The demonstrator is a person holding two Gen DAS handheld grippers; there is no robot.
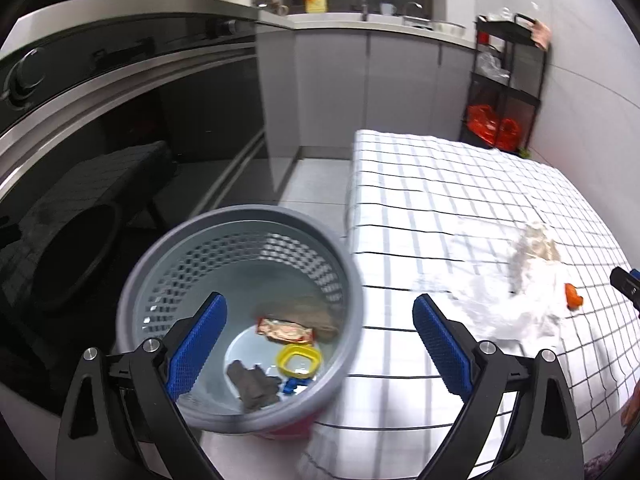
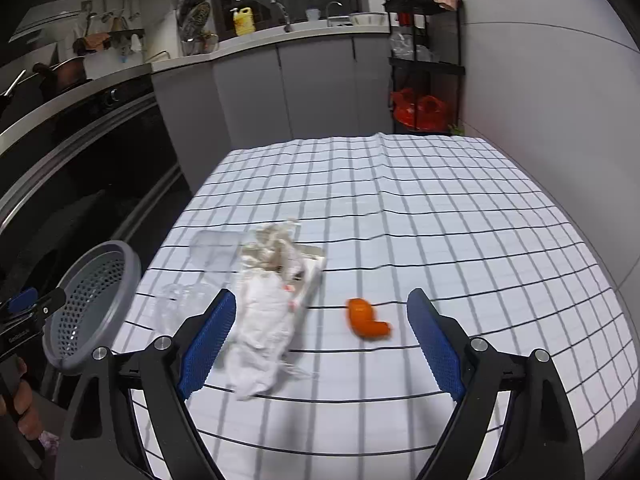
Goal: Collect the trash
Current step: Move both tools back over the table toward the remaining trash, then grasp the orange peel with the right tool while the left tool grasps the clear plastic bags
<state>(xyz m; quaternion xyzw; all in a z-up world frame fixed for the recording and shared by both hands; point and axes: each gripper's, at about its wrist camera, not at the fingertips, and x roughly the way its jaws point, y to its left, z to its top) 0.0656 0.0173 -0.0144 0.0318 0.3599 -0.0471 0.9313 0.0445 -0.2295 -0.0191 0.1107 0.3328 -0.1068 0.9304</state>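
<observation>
kitchen setting. a table [image 2: 400, 208] covered by a white cloth with a dark grid is seen in the middle of the room; grey cabinets [image 2: 304, 92] and a pale counter with a yellow bottle [image 2: 244, 21] run along the back wall. a black oven front [image 1: 120, 92] is seen at the left, a black wire shelf [image 2: 428, 64] with red bags in the far right corner.

a crumpled white wrapper pile [image 2: 268, 320] is found on the cloth near the table's left edge, clear plastic [image 2: 192, 280] just beside it, an orange scrap [image 2: 366, 319] lying apart to its right.

a grey perforated bin [image 1: 240, 312] is seen beside the table's left edge; a red-and-white packet [image 1: 285, 330], a yellow ring [image 1: 299, 361], a grey lump and a blue bit are noted on its bottom.

left gripper [image 1: 320, 344]: fingers spread wide, nothing held, positioned above the bin rim. right gripper [image 2: 322, 340]: fingers spread wide, nothing held, positioned above the wrapper pile and scrap.
</observation>
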